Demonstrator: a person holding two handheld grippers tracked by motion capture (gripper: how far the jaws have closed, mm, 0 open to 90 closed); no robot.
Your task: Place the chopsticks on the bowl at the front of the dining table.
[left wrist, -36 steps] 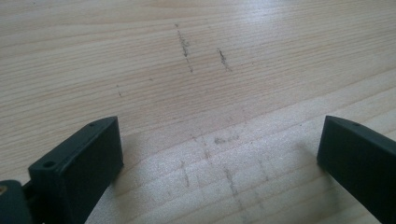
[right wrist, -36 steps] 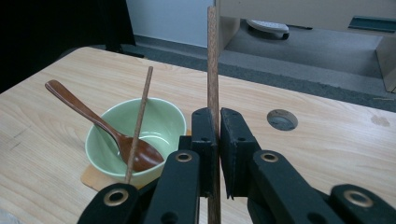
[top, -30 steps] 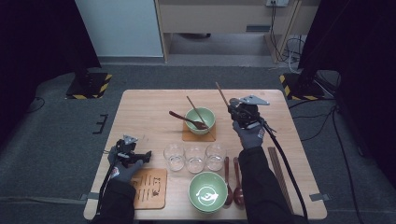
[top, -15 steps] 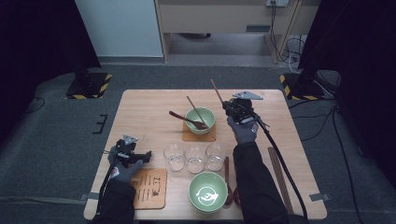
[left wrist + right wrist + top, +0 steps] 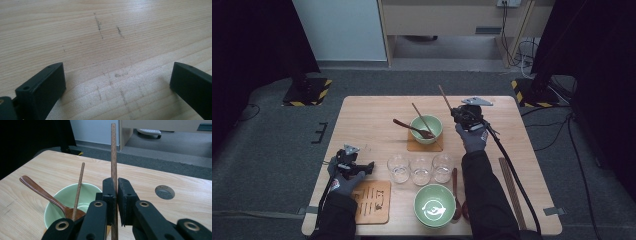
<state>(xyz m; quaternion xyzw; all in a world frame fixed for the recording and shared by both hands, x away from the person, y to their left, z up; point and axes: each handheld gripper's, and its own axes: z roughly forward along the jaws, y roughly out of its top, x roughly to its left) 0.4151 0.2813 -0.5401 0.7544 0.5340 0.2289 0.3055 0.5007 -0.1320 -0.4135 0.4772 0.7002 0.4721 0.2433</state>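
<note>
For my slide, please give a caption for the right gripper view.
Right tool holding a chopstick upright beside a green bowl with spoon.

The left black tongs [image 5: 112,87] stand wide apart, jaws low over the pale wooden counter [image 5: 105,30], whose grain bears faint dark scuff marks [image 5: 98,25].

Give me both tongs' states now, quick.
Left tongs: open, holding nothing, low over the bare table.
Right tongs: closed on a chopstick, beside the far green bowl.
</note>
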